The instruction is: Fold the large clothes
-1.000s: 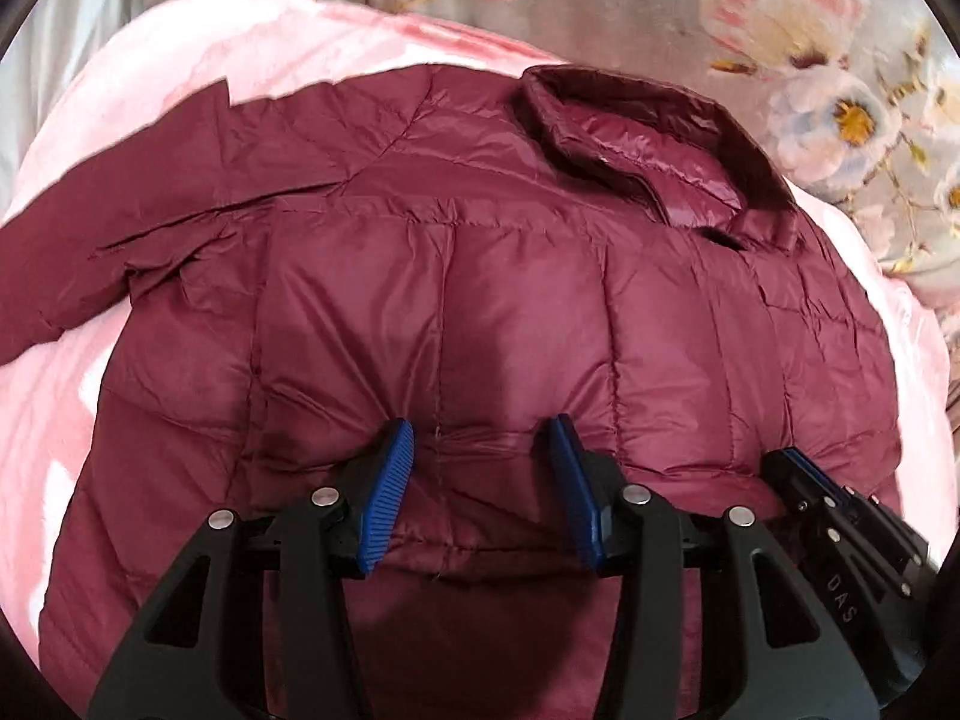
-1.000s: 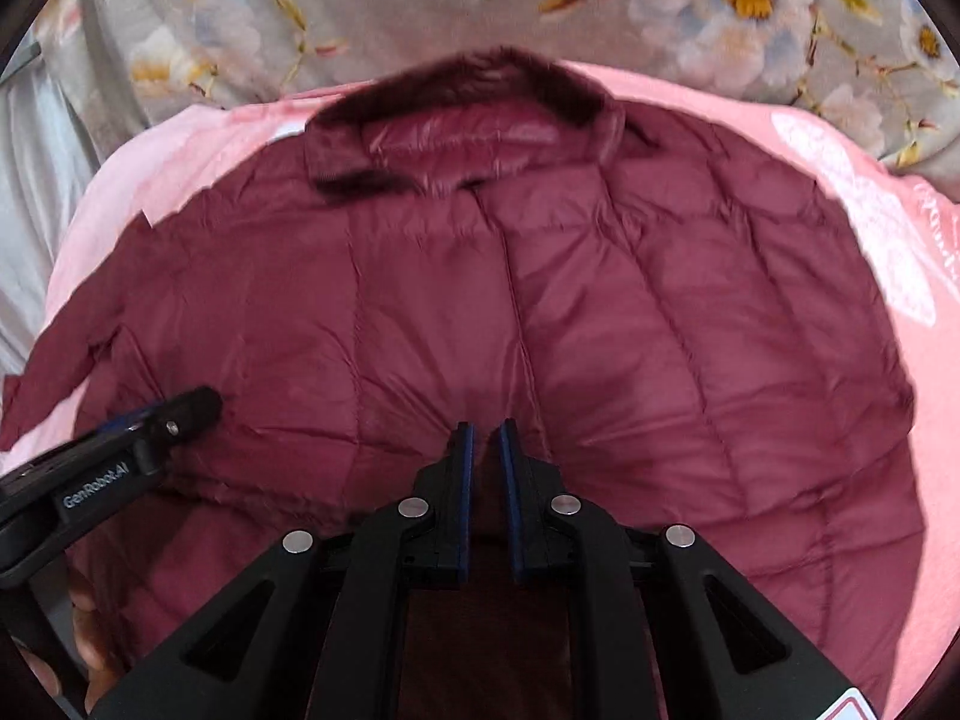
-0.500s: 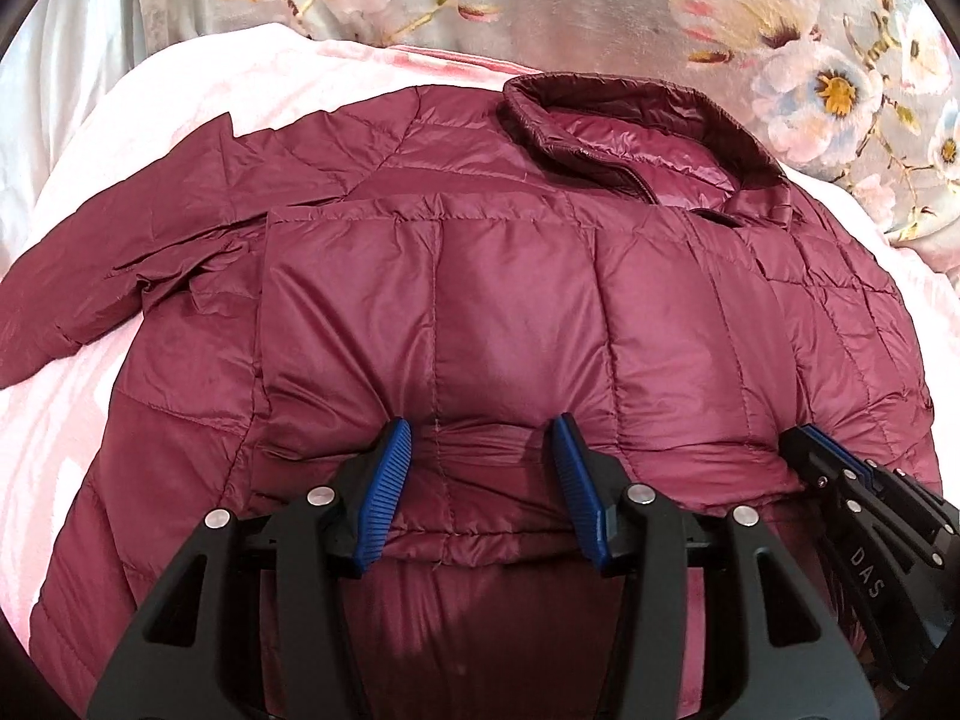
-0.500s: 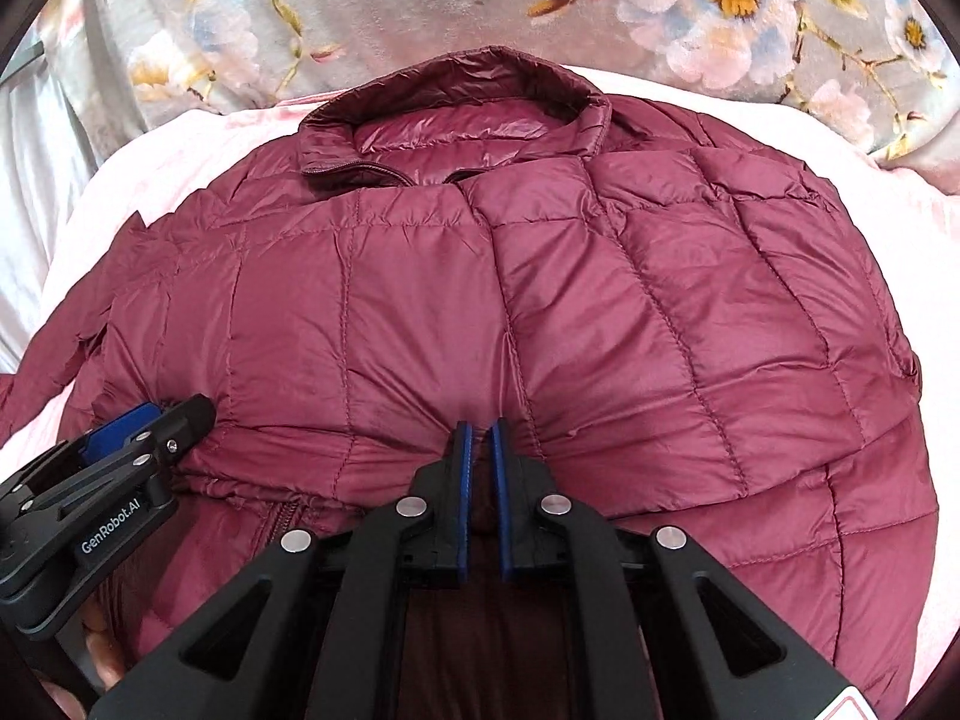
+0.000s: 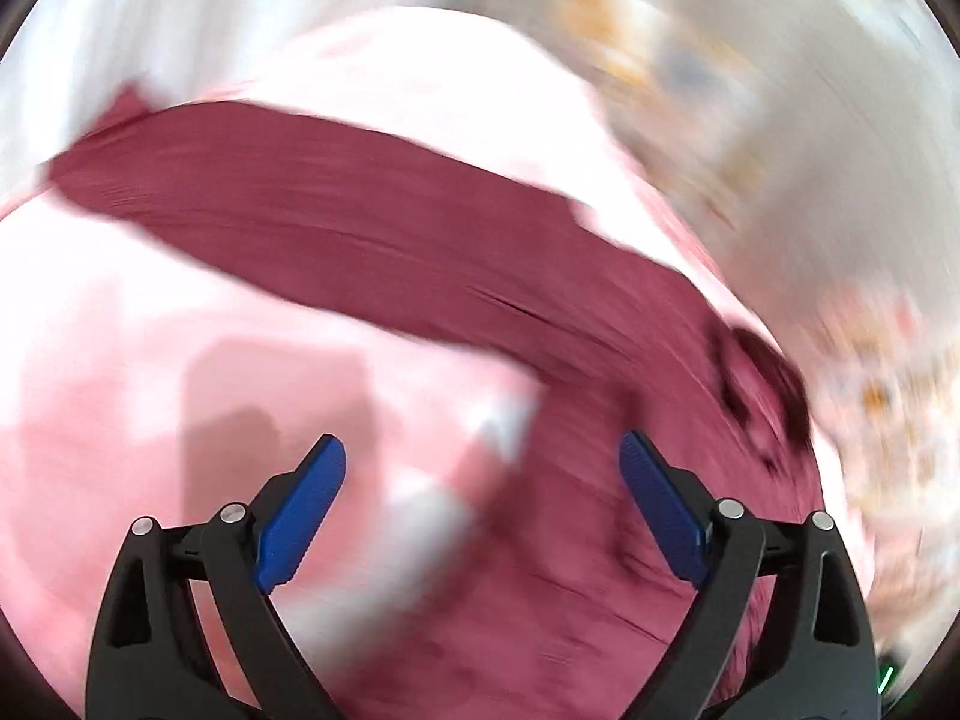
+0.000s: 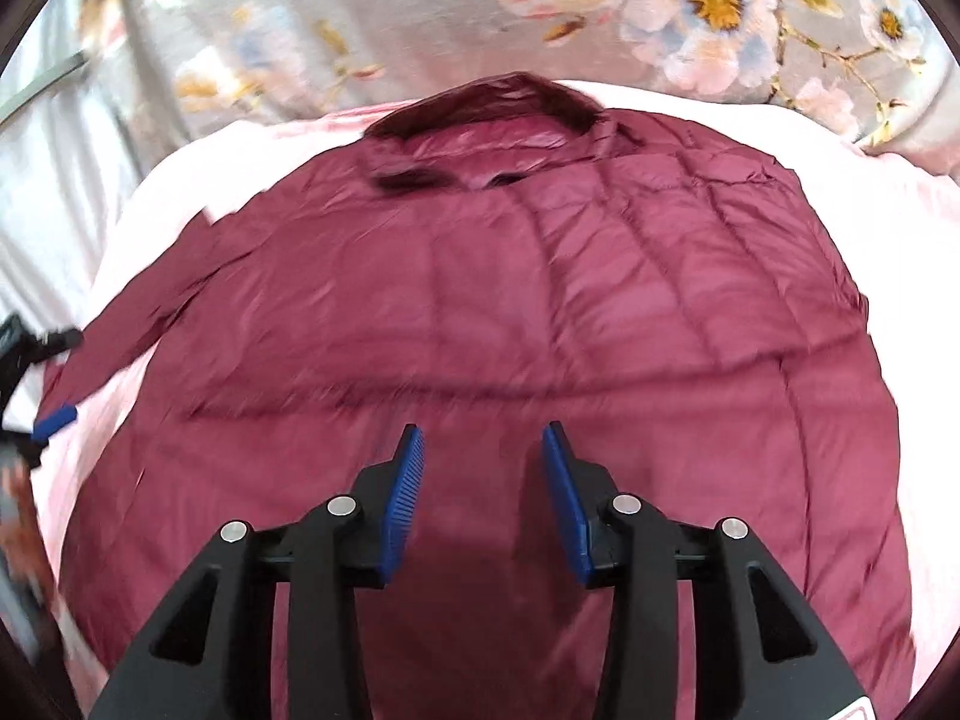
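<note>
A maroon quilted puffer jacket (image 6: 540,312) lies on a pink blanket (image 6: 870,192), collar (image 6: 498,102) at the far end, bottom part folded up over the body. My right gripper (image 6: 483,450) is open and empty just above the folded edge. My left gripper (image 5: 483,468) is open and empty, over the blanket (image 5: 150,360) to the left of the jacket body. Its view is motion-blurred; the jacket's left sleeve (image 5: 300,210) stretches out across it. The left gripper also shows at the left edge of the right wrist view (image 6: 42,384).
A grey floral bedspread (image 6: 420,18) lies beyond the pink blanket. A pale sheet (image 6: 54,180) is at the left. The blanket extends left and right of the jacket.
Both grippers have opened and let go of the jacket's hem after folding it up. The left gripper has swung left toward the sleeve; the right has pulled back slightly.
</note>
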Available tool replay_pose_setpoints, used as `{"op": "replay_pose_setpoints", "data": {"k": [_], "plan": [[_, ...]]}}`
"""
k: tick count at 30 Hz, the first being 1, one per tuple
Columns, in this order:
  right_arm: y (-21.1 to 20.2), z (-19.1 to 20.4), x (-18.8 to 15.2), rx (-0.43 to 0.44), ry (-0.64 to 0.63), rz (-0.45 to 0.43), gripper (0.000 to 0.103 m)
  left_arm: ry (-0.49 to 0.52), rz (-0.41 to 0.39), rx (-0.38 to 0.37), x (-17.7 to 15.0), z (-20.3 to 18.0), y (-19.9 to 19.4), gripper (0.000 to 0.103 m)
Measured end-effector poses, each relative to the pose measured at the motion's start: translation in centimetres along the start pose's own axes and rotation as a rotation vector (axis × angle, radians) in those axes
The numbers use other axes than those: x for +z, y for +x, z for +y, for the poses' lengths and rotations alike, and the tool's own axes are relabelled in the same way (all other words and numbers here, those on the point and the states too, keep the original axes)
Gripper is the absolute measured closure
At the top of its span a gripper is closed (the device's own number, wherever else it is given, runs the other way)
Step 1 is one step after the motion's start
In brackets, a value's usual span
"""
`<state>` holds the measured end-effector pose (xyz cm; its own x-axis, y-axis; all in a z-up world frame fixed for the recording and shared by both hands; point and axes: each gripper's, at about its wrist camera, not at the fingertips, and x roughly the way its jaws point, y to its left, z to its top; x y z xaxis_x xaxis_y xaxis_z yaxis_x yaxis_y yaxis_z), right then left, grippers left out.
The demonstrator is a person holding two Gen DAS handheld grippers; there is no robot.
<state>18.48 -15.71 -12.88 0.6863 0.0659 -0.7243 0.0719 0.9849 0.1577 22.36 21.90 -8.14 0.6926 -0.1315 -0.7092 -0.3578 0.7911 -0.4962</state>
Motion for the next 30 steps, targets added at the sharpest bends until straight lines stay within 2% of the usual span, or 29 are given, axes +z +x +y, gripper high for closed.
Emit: {"op": "replay_pose_setpoints", "data": {"k": [2,5,8,9,11,12,13,14,15,18,20,22,25,26,28,30], "plan": [[-0.4,0.8,-1.1,0.012,-0.013,0.021,0.059,-0.150,-0.018,0.063,3.0,5.9,-0.3,0.013],[-0.6,2.2,-2.6,0.039,-0.024,0.049,0.057,-0.317,-0.090,0.152,6.5,12.4,-0.9,0.013],[-0.7,3.5,-3.1,0.021,-0.065,0.046,0.053,-0.389,-0.121,0.172,8.8,15.8,-0.2,0.014],[-0.7,3.8,-3.1,0.012,-0.080,0.043,0.053,-0.415,-0.100,0.174,9.7,16.8,0.8,0.020],[-0.7,4.3,-3.2,-0.004,-0.111,0.038,0.053,-0.425,-0.106,0.179,10.4,17.2,1.5,0.025],[-0.7,4.4,-3.2,-0.010,-0.115,0.037,0.053,-0.399,-0.122,0.198,10.9,16.6,1.7,0.042],[-0.8,4.4,-3.2,-0.009,-0.111,0.038,0.053,-0.373,-0.118,0.198,11.1,15.9,1.9,0.071],[-0.8,4.3,-3.2,-0.007,-0.102,0.040,0.053,-0.341,-0.101,0.195,11.5,15.1,2.5,0.086],[-0.8,4.0,-3.2,-0.004,-0.096,0.044,0.052,-0.321,-0.086,0.186,11.7,14.2,3.0,0.102],[-1.1,3.2,-3.0,0.012,-0.053,0.049,0.052,-0.186,-0.122,0.156,12.0,9.9,2.2,0.102],[-1.4,2.8,-2.9,0.010,-0.031,0.046,0.052,-0.071,-0.156,0.116,11.7,5.1,1.2,0.102],[-1.6,2.5,-2.9,0.006,-0.024,0.044,0.052,0.068,-0.171,0.042,10.9,-1.2,0.3,0.102],[-2.1,1.5,-2.7,-0.008,-0.004,0.038,0.052,0.316,-0.179,-0.088,7.3,-12.2,-1.6,0.102],[-2.2,1.3,-2.7,-0.011,0.002,0.036,0.052,0.365,-0.173,-0.120,6.2,-14.4,-1.9,0.102],[-2.5,0.7,-2.7,-0.022,0.015,0.029,0.052,0.484,-0.119,-0.234,2.3,-20.5,-2.3,0.102],[-2.9,0.0,-2.7,-0.034,0.031,0.022,0.052,0.581,-0.022,-0.342,-1.9,-26.1,-1.7,0.101]]}}
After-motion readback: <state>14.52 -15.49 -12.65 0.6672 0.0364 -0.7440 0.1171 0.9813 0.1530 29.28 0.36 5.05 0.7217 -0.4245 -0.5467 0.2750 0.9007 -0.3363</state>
